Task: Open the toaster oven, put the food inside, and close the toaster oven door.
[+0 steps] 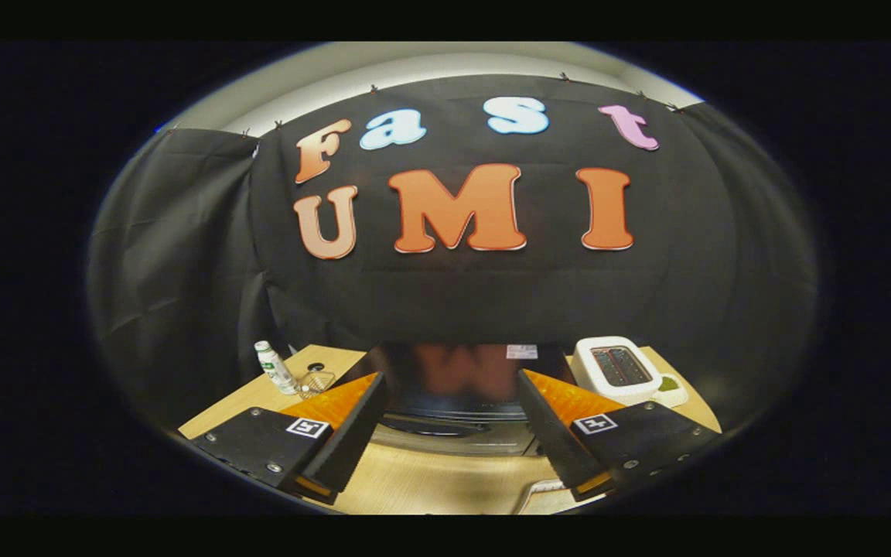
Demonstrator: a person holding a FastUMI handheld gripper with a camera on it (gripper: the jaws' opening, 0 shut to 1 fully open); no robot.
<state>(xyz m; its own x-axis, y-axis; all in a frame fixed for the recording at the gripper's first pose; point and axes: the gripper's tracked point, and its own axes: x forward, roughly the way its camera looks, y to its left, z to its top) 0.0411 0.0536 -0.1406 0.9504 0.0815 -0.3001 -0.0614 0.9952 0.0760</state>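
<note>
The hand-held gripper hovered with its fingers spread apart and empty, squared up to the closed toaster oven just ahead on the tabletop, apparently lining up for its door handle.

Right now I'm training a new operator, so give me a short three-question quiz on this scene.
1. True or false: the claw is shut on the toaster oven's handle.
2. What stands just ahead of the claw's fingers: A) toaster oven B) white slot toaster C) bottle?
3. Fill in: the toaster oven's door looks ____.

Key: 1 false, the fingers stand apart and grip nothing. 2 A; the toaster and bottle sit off to either side on the table. 3 closed.
</note>
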